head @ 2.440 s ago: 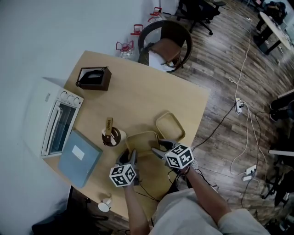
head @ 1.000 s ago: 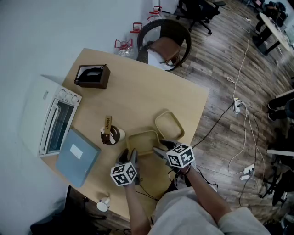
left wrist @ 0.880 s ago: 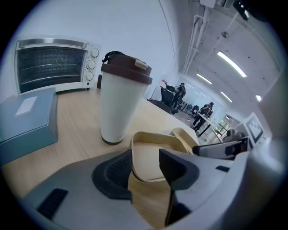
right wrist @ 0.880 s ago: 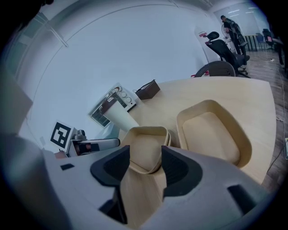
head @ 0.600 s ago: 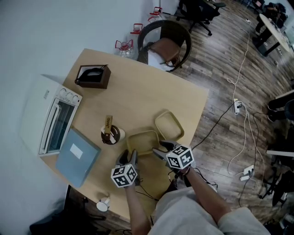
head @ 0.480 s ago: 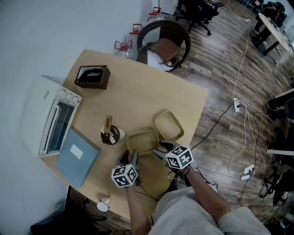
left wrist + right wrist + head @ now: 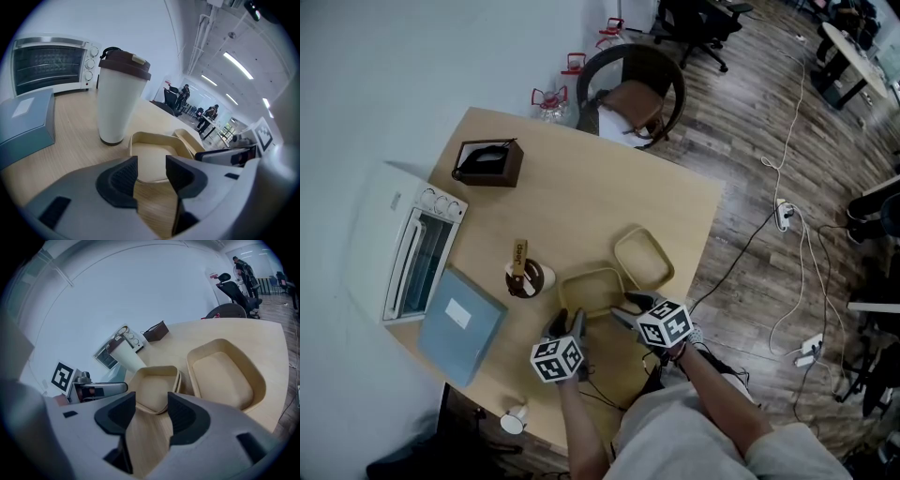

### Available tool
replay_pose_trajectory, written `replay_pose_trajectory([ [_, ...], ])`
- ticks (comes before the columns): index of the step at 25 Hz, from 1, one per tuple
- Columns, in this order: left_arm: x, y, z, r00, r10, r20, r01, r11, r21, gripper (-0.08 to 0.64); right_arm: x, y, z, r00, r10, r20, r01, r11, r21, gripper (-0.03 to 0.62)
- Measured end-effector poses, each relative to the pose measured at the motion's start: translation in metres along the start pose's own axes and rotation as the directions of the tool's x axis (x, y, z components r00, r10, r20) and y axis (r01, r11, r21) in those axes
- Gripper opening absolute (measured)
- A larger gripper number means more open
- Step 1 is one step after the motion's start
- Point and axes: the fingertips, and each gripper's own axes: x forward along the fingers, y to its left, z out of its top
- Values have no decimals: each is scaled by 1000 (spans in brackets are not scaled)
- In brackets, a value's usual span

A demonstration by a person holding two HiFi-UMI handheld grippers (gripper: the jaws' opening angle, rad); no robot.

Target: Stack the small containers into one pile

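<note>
Head view, looking steeply down on a pale wooden surface [image 7: 581, 187]. Near its front edge, two shallow beige containers lying side by side, not stacked: nearer container [image 7: 592, 289], squarish, and farther container [image 7: 643, 256] just beside it on the right, rims close together. Left gripper [image 7: 566, 322] low over the surface just in front of the nearer container, apart from it. Right gripper [image 7: 624, 306] at that container's near right corner; touching or not, impossible to tell from above.

Left gripper view: jaws a narrow gap apart, holding nothing, with bare surface between them and the nearer container [image 7: 154, 154] just past the tips. Right gripper view: jaws likewise narrowly parted and empty, pointing at the nearer container [image 7: 157, 387], with the farther container [image 7: 225, 373] beside it.

Left of the containers, a tall white cup [image 7: 525, 278] with a brown lid, upright. Further left, a blue box [image 7: 464, 323] and a white toaster oven [image 7: 412, 248]. At the far corner, a small brown box [image 7: 490, 161]; beyond the surface, a chair [image 7: 633, 89]
</note>
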Motion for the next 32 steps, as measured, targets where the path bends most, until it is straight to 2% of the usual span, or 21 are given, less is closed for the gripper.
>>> replay_pose_trajectory([
  [3, -3, -4, 6, 1000, 8, 25, -8, 1000, 1, 181, -17, -11, 4, 999, -10, 41, 10, 1000, 2, 216],
  [8, -2, -31, 15, 997, 57, 61, -58, 998, 11, 179, -51, -61, 5, 997, -42, 64, 41, 999, 23, 215],
  [14, 6, -102, 5, 989, 121, 86, -119, 992, -33, 179, -90, -118, 31, 995, -60, 75, 60, 998, -1, 199],
  [18, 19, -145, -8, 986, 144, 88, -140, 988, -59, 176, -103, -146, 30, 997, -60, 56, 60, 998, 9, 193],
  [22, 37, -169, -20, 985, 153, 76, -147, 986, -80, 175, -103, -151, 27, 1000, -8, 23, 9, 1000, -9, 187],
  [27, 70, -179, -38, 984, 171, 51, -164, 979, -123, 173, -100, -150, 18, 999, 40, -22, -41, 998, -45, 186],
  [32, 82, -172, -30, 968, 243, 63, -225, 951, -212, 172, -102, -152, 19, 998, 60, -29, -62, 997, -52, 175],
])
